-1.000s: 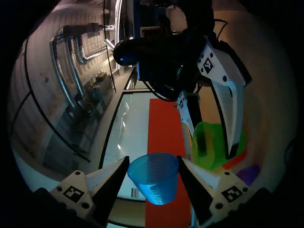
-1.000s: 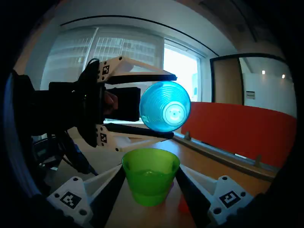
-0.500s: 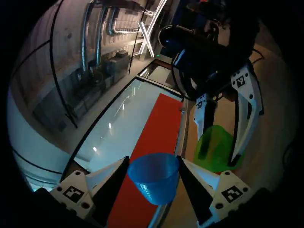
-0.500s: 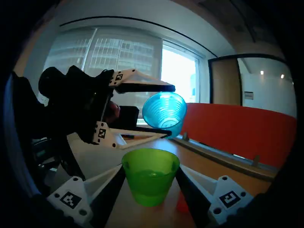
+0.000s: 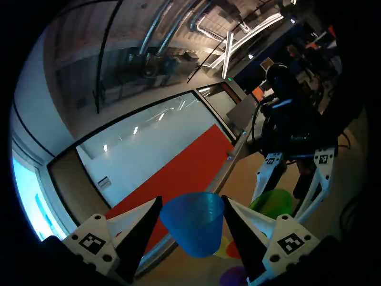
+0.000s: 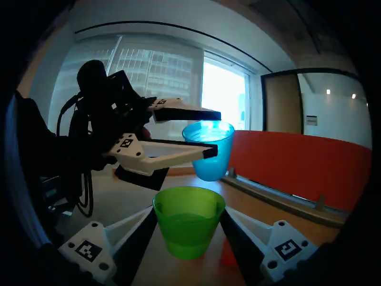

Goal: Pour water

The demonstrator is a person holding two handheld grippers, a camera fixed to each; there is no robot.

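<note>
- The left tool is clenched on the blue cup, one finger pressing each side of the wall just under the rim. This grip keeps the tapered body from slipping down.
- In the right gripper view, that blue cup hangs mouth-up and close to level. It is higher than the green cup and a little beyond it, and the two do not touch. This looks like a carrying pose rather than a tipping one.
- The right tool grasps the green cup the same way, upright and low over the wooden tabletop. It seems to be the steady receiver. Whether its base rests on the wood cannot be told.
- The water sits in the green cup, its level showing through the wall about halfway up. Whether any remains in the blue cup cannot be told.
- Both cups are thin translucent plastic, round and narrowing toward the base. The blue one has faint horizontal ribs, which should help the fingers hold.
- A smooth red partition runs along the far edge of the tabletop.
</note>
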